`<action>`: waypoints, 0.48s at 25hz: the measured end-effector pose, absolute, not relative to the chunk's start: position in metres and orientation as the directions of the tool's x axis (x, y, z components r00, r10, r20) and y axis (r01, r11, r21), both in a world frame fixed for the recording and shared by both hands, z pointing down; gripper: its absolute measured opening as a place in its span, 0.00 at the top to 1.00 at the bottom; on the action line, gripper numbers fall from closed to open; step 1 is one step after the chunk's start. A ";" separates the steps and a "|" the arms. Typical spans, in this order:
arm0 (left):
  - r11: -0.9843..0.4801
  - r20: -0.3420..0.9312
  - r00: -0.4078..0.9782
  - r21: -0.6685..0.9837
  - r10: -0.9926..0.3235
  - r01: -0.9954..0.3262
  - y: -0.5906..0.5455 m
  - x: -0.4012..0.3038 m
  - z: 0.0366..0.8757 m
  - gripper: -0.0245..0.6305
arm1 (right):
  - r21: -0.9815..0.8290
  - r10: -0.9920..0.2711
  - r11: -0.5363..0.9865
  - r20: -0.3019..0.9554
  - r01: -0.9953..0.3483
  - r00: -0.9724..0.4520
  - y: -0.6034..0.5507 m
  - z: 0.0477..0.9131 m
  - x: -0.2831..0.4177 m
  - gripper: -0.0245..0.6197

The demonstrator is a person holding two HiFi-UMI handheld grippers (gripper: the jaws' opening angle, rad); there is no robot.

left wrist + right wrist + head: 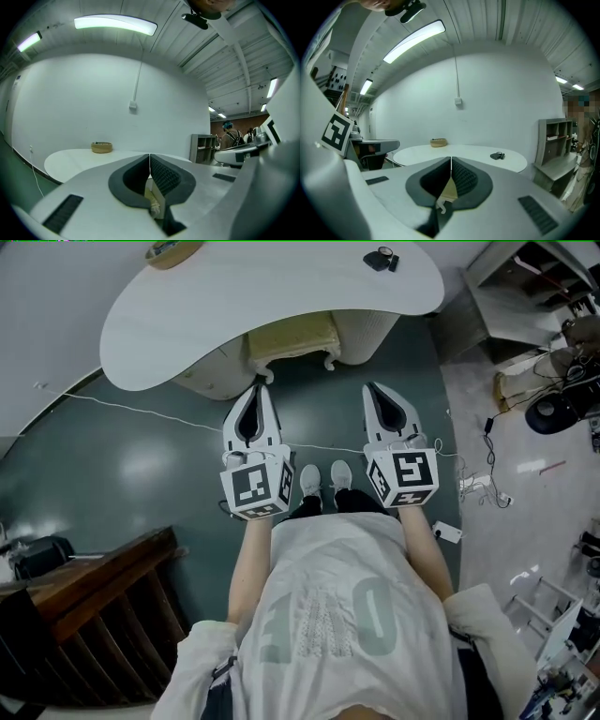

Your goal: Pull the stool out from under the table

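Note:
A cream padded stool with carved legs stands tucked under the near edge of the white curved table. Only its front half shows in the head view. My left gripper is shut and empty, its tip just short of the stool's front left leg. My right gripper is also shut and empty, a little to the right of the stool. In the left gripper view the jaws meet, with a bit of the stool showing below them. The right gripper view shows its jaws closed over the stool.
A woven basket and a small black object lie on the table. A white cable crosses the dark floor. A wooden railing stands at the near left, grey shelves at the far right, with clutter beside them.

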State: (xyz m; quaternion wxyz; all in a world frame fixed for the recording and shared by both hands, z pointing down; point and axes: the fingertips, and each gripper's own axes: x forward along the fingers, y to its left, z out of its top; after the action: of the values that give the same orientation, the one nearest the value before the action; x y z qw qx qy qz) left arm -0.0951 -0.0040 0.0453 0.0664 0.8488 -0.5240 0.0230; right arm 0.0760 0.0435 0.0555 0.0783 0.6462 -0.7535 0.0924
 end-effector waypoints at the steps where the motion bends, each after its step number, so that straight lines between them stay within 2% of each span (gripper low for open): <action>1: -0.443 0.108 0.449 0.081 -0.887 -0.893 -0.005 -0.093 0.044 0.92 | -0.041 -0.960 0.147 0.234 -0.988 -0.153 0.042 0.055 0.080 0.91; 9: -0.450 0.054 0.456 0.093 -0.888 -0.888 -0.009 -0.079 0.039 0.91 | -0.056 -0.955 0.177 0.230 -0.983 -0.185 0.030 0.060 0.098 0.91; 10: -0.462 0.043 0.467 0.099 -0.883 -0.881 -0.009 -0.077 0.039 0.85 | -0.063 -0.951 0.197 0.231 -0.978 -0.206 0.029 0.061 0.096 0.85; 11: -0.470 0.037 0.475 0.104 -0.879 -0.877 -0.009 -0.075 0.039 0.66 | -0.070 -0.945 0.217 0.237 -0.974 -0.228 0.027 0.065 0.093 0.54; 12: -0.471 0.035 0.477 0.107 -0.878 -0.876 -0.009 -0.074 0.040 0.57 | -0.071 -0.938 0.234 0.247 -0.970 -0.244 0.025 0.069 0.091 0.44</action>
State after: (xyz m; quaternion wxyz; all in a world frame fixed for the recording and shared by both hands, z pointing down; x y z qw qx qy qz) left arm -0.0744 -0.0088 0.0405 0.0551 0.8575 -0.5114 -0.0123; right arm 0.0906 0.0253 0.0686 0.0761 0.6100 -0.7818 0.1048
